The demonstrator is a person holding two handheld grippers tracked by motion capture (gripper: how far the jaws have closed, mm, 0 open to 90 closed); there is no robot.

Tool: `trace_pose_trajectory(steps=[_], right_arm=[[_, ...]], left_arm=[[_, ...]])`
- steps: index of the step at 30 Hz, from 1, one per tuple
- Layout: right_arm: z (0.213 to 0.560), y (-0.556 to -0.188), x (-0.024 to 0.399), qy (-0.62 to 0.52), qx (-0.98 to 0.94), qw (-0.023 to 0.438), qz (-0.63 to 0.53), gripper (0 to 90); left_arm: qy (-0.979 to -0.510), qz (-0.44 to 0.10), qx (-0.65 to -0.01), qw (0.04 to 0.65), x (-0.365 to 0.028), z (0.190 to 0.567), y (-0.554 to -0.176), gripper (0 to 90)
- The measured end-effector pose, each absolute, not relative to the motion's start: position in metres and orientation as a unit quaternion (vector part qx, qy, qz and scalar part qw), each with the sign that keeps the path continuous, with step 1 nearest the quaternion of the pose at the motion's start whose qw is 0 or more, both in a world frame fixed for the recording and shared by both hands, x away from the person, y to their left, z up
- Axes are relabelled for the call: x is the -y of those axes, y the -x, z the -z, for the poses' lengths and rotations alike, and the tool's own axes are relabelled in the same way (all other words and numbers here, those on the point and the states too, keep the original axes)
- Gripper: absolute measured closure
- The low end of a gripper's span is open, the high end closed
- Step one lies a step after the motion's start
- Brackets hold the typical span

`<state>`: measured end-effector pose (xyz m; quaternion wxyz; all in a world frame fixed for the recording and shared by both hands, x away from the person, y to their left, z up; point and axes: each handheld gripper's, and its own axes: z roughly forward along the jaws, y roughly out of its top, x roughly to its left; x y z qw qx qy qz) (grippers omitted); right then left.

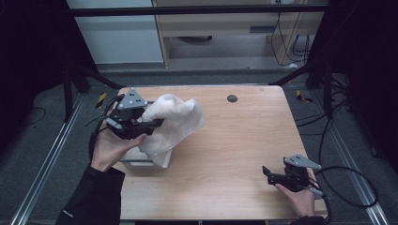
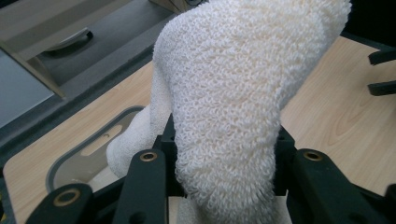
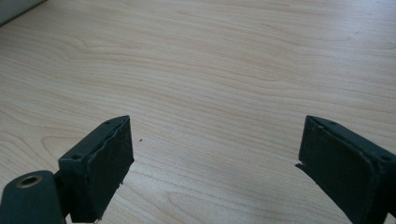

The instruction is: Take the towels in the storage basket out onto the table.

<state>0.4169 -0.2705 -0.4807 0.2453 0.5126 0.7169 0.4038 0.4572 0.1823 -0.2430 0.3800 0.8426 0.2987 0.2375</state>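
Observation:
A white terry towel hangs bunched over the table's left side, with my left gripper shut on it. In the left gripper view the towel fills the gap between the two black jaws of my left gripper and droops below them. Under it stands a pale box, seen from the gripper as a grey-rimmed container; the towel's lower end reaches into it. My right gripper rests low at the table's front right. It is open, with bare wood between its pads.
The wooden table has a small black round hole near its far edge. A cable loops off the right edge. Metal rails run along both sides on the floor.

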Motion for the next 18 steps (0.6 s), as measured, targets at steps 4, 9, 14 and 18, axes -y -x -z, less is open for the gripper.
trace_pose_trajectory(steps=[4,9,14,18], right_arm=[[0.481,-0.417,0.272,-0.514,-0.715,0.247,-0.405,10.0],[0.480,-0.416,0.272,-0.517,-0.713,0.247,-0.405,10.1],[0.481,-0.416,0.273,-0.519,-0.715,0.249,-0.397,10.5],[0.482,-0.415,0.273,-0.518,-0.716,0.251,-0.394,10.5]], left_arm=[[-0.851,-0.228,-0.287,0.377,-0.168,0.242,-0.456,60.9],[-0.857,-0.225,-0.279,0.371,-0.156,0.244,-0.458,60.9],[-0.863,-0.220,-0.269,0.367,-0.141,0.246,-0.460,60.8],[-0.867,-0.214,-0.263,0.364,-0.129,0.249,-0.461,60.7]])
